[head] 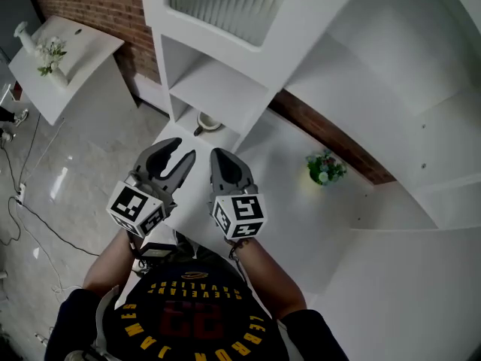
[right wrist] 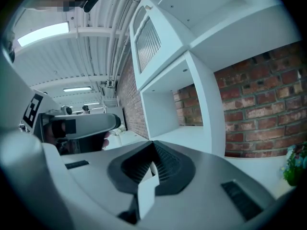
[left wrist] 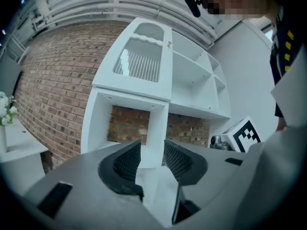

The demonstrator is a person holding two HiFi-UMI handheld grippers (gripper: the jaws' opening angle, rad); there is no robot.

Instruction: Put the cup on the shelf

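The cup (head: 208,122) stands in the lowest open compartment of the white shelf unit (head: 225,89), near its front edge, touched by neither tool. The left gripper (head: 183,150) hangs well short of it with its jaws spread wide and nothing between them; the right gripper (head: 222,158) is beside it, its jaws closed together and empty. Judging by this, the placing looks done, and only pulling both grippers away seems left.

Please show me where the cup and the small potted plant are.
cup (head: 208,122), head view, middle of the cup seen from above.
small potted plant (head: 325,168), head view, on its leaves and flowers.
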